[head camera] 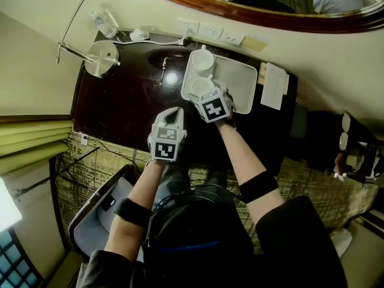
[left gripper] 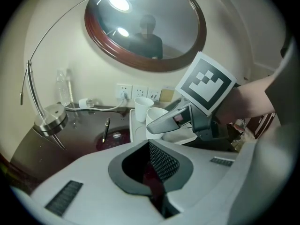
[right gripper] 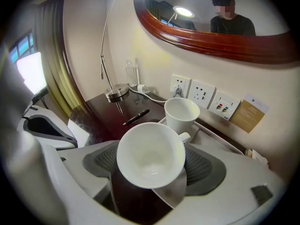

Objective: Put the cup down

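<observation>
The left gripper [head camera: 172, 114] points forward and down, its jaws shut tight. The right gripper [head camera: 203, 93] is near it, jaws holding a cup [right gripper: 150, 154].

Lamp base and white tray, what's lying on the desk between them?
A pen lies on the desk between the lamp base and the tray; the head view shows it.

The left gripper [head camera: 172, 113] and the right gripper [head camera: 202, 92] have smooth, light grey shells. Each one has a cube with black and white squares on it, a left cube [head camera: 166, 149] and a right cube [head camera: 215, 108]. Inside the jaws are dark grey pads [right gripper: 208, 170] with a tiny net pattern. The person wears a black top [head camera: 288, 239], a black left band [head camera: 131, 212] and a black right band [head camera: 258, 186] round the arms.
</observation>
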`<state>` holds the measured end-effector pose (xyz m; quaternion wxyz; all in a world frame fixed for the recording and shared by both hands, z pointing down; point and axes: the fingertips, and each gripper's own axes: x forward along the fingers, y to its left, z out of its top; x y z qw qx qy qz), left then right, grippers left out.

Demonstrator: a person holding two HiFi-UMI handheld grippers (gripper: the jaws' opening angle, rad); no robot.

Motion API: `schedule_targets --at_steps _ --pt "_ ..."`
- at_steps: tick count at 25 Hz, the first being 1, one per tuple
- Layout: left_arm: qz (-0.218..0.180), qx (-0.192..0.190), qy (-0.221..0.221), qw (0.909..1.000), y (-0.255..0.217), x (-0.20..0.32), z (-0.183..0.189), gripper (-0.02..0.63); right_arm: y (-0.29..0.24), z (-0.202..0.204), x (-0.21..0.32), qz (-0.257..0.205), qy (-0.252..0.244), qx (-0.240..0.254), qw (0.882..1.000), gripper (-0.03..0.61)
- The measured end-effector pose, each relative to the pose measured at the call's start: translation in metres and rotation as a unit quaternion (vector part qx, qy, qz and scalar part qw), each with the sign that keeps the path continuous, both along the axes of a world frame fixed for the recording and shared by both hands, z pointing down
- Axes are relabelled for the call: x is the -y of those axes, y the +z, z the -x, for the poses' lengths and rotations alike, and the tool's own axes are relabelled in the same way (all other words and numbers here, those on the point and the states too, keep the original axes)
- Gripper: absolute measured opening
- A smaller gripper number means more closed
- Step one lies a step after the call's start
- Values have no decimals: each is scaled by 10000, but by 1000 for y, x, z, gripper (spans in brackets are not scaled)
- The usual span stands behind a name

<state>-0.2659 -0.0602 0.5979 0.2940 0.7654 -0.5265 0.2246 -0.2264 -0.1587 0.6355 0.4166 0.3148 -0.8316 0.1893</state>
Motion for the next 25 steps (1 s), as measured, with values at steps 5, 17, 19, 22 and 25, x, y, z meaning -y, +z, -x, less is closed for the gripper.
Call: schedule_targets --at_steps 5,17,19,22,25 --pt "14 -59 -34 10000 5 2 9 3 5 10 12 2 238 30 9997 431" --pt "4 -11 -201 9998 5 10 33 3 17 20 26 20 476 24 9989 434" --pt "1 6 -213 9998 3 10 35 3 18 21 24 72 498 37 9987 436" --pt "-15 18 -214 9998 1 11 34 3 19 20 22 71 465 6 9989 440" --pt "-13 58 -213 9998 -1 12 32 3 22 20 18 116 353 -33 9993 471"
